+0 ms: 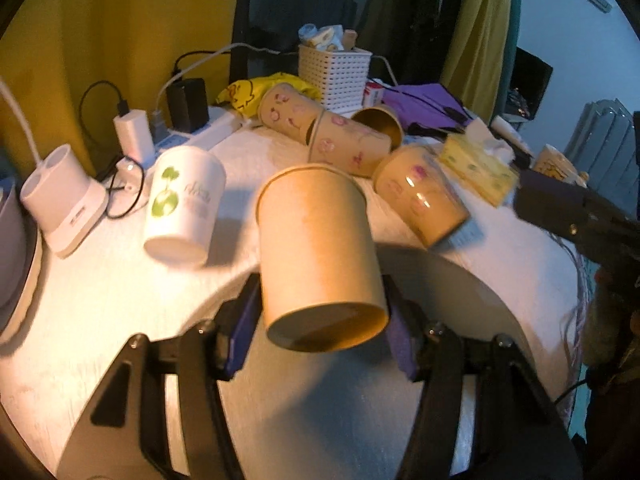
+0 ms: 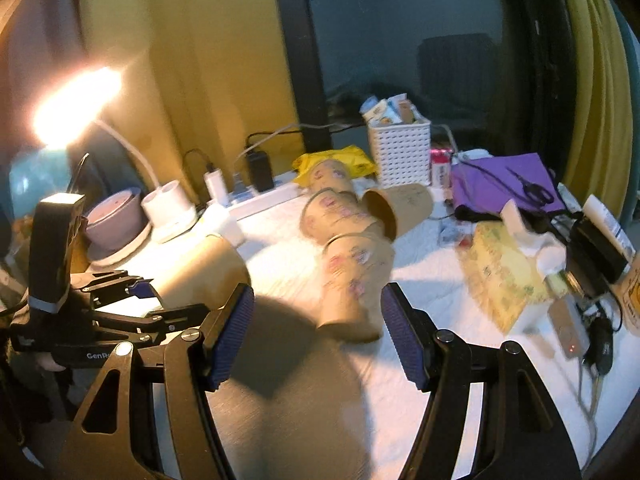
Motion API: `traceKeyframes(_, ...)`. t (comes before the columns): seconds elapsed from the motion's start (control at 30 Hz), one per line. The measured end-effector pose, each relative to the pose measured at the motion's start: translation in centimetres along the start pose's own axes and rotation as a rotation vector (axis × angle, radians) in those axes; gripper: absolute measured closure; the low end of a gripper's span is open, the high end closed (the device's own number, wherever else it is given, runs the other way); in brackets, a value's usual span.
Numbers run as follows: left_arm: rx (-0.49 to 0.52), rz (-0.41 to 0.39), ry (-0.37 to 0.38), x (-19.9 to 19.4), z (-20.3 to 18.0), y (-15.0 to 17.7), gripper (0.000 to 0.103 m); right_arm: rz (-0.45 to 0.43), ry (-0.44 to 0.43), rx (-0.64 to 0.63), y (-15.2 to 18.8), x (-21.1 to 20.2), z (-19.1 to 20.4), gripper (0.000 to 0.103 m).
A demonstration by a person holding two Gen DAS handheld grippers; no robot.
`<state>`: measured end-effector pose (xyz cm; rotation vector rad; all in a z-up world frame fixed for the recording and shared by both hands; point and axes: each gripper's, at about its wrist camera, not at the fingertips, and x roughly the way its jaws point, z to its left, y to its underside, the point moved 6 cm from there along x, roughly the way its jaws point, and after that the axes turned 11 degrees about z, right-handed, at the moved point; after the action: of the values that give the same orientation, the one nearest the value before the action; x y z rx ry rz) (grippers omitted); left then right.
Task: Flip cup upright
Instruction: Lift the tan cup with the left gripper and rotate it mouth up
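My left gripper (image 1: pixel 322 316) is shut on a plain brown paper cup (image 1: pixel 320 256), held tilted above the table with its base toward the camera and its rim away. The same cup (image 2: pixel 200 272) shows in the right wrist view, held by the left gripper (image 2: pixel 140 296). My right gripper (image 2: pixel 318 340) is open and empty, its blue pads (image 2: pixel 232 332) either side of a patterned brown cup (image 2: pixel 354 280) lying on its side; it also shows in the left wrist view (image 1: pixel 420 196). The right gripper's body (image 1: pixel 580 216) enters at the right.
Three more brown cups (image 1: pixel 348 144) lie on their sides behind. A white cup with green print (image 1: pixel 184 204) stands upside down at left. A tissue box (image 1: pixel 476 168), white basket (image 1: pixel 336 76), power strip with chargers (image 1: pixel 192 132) and lamp base (image 1: pixel 68 200) crowd the white table.
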<state>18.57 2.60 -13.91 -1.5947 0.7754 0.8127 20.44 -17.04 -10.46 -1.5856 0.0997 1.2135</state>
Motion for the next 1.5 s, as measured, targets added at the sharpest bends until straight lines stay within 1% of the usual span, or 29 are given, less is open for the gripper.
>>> traceKeyframes(0.13, 0.039, -0.017, -0.006, -2.0, -1.0, 3.0, 0.045, 0.01, -0.019, -0.009, 1.7, -0.9, 2.2, 0.033)
traceKeyframes(0.3, 0.116, -0.036, -0.009, -4.3, -3.7, 7.5, 0.045, 0.033, -0.037, -0.015, 4.0, -2.0, 4.6, 0.033)
traceKeyframes(0.43, 0.162, -0.086, -0.015, -5.4, -5.7, 9.5, 0.045, 0.042, -0.043, -0.014, 5.5, -3.2, 5.8, 0.033)
traceKeyframes(0.53, 0.176, -0.137, -0.024, -6.1, -6.4, 10.1, 0.045, 0.042, -0.065, 0.012, 6.0, -4.3, 6.1, 0.033)
traceKeyframes(0.57, 0.182, -0.17, -0.042, -6.5, -6.5, 10.2, 0.045, 0.044, -0.089, 0.028, 6.1, -4.5, 6.2, 0.033)
traceKeyframes(0.63, 0.2, -0.252, -0.095, -7.5, -6.5, 10.2, 0.045, 0.06, -0.172, 0.077, 6.1, -5.0, 6.4, 0.033)
traceKeyframes(0.67, 0.2, -0.28, -0.11, -7.9, -6.5, 10.2, 0.045, 0.064, -0.206, 0.101, 6.1, -5.3, 6.5, 0.033)
traceKeyframes(0.77, 0.206, -0.355, -0.147, -8.9, -6.2, 10.6, 0.045, 0.07, -0.27, 0.158, 6.0, -5.9, 6.7, 0.029)
traceKeyframes(0.9, 0.224, -0.429, -0.167, -10.0, -6.4, 11.1, 0.045, 0.098, -0.367, 0.211, 5.9, -5.6, 7.4, 0.028)
traceKeyframes(0.93, 0.231, -0.447, -0.161, -10.3, -6.7, 11.4, 0.045, 0.107, -0.386, 0.216, 5.8, -5.4, 7.7, 0.028)
traceKeyframes(1.0, 0.257, -0.476, -0.155, -10.7, -7.2, 11.7, 0.045, 0.122, -0.426, 0.224, 5.7, -5.3, 8.4, 0.028)
traceKeyframes(1.13, 0.302, -0.508, -0.134, -11.4, -8.1, 12.1, 0.045, 0.123, -0.489, 0.23, 5.0, -5.7, 9.2, 0.027)
traceKeyframes(1.3, 0.32, -0.541, -0.103, -12.2, -8.7, 12.7, 0.045, 0.137, -0.566, 0.248, 4.5, -5.9, 9.3, 0.027)
traceKeyframes(1.43, 0.371, -0.558, -0.09, -12.5, -9.8, 13.1, 0.045, 0.171, -0.611, 0.27, 4.4, -5.2, 9.3, 0.027)
traceKeyframes(1.5, 0.394, -0.569, -0.096, -12.6, -10.4, 13.4, 0.045, 0.175, -0.613, 0.267, 4.3, -5.0, 9.5, 0.027)
